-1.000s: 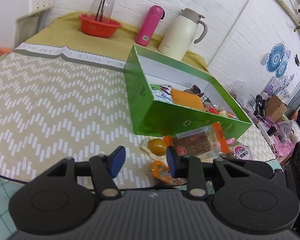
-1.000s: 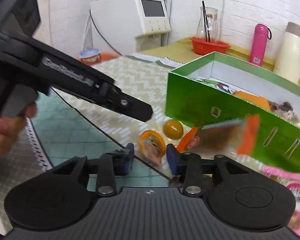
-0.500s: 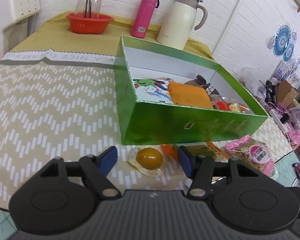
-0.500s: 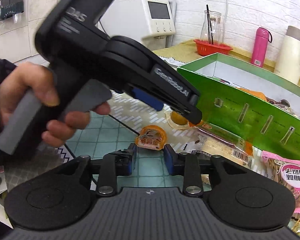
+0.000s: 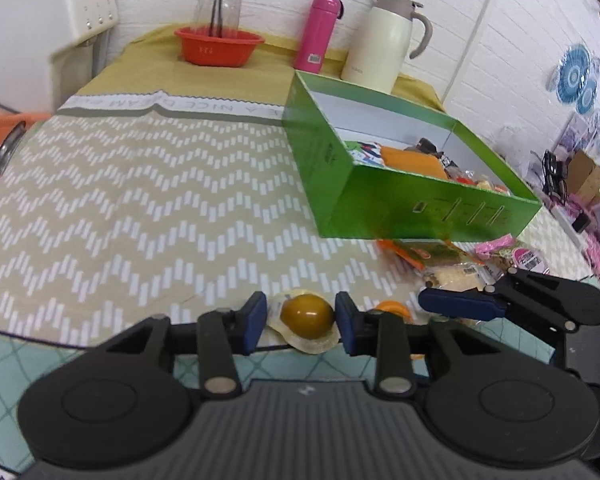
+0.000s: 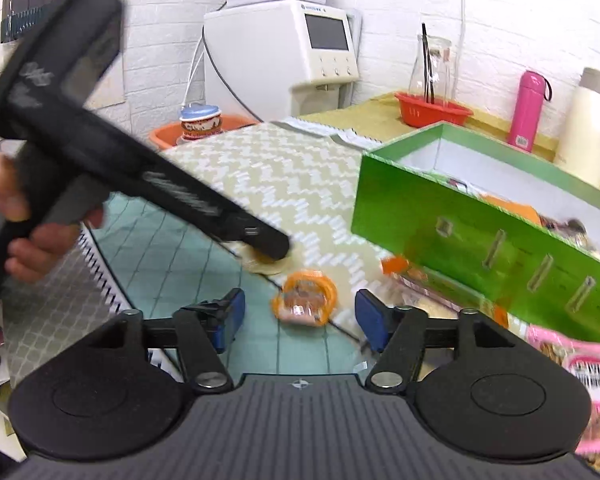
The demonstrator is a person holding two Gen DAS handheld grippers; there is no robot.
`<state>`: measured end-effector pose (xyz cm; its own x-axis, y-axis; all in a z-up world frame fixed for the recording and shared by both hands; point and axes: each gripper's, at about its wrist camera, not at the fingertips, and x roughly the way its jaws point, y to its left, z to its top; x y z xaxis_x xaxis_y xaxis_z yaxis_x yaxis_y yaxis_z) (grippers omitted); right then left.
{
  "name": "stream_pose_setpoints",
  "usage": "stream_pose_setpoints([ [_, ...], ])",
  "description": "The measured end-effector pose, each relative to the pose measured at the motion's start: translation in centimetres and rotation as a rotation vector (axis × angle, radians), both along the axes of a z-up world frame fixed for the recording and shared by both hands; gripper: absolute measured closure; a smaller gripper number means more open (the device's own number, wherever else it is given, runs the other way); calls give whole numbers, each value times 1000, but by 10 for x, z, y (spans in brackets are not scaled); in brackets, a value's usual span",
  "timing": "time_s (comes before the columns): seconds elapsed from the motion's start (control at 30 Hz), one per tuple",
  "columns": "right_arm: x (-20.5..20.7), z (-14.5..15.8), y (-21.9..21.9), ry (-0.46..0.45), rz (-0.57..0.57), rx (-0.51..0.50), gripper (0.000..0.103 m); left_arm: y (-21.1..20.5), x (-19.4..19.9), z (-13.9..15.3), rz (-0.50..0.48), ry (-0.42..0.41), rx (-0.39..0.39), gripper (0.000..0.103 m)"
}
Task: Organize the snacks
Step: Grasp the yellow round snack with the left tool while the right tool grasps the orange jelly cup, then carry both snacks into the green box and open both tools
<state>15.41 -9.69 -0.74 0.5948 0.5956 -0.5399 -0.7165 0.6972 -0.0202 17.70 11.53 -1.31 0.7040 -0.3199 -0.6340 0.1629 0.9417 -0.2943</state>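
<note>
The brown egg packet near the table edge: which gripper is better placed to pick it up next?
Left. The left gripper already has the egg packet between its blue pads, jaws just closing. The right gripper is wide open around the orange jelly cup.

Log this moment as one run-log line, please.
left gripper: closing around packaged egg | right gripper: opened, empty, over orange jelly cup | green box: partly filled
</note>
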Motion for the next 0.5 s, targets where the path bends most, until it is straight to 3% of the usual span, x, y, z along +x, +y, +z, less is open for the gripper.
stream_pose_setpoints([
  [0.07,5,0,5,9,3,5,9,14,-9,3,26,3,-82,72],
  [0.17,11,-3,6,54,-18,2,40,23,-19,6,27,0,-145,71],
  [0.3,6,-1,-3,79,-34,30,41,17,-24,3,12,1,-127,60],
  [0.4,0,-2,-8,84,-36,37,41,13,-27,-2,14,2,-99,46],
  [0.5,-6,-4,-14,82,-36,42,41,9,-32,-5,-8,2,-62,45],
])
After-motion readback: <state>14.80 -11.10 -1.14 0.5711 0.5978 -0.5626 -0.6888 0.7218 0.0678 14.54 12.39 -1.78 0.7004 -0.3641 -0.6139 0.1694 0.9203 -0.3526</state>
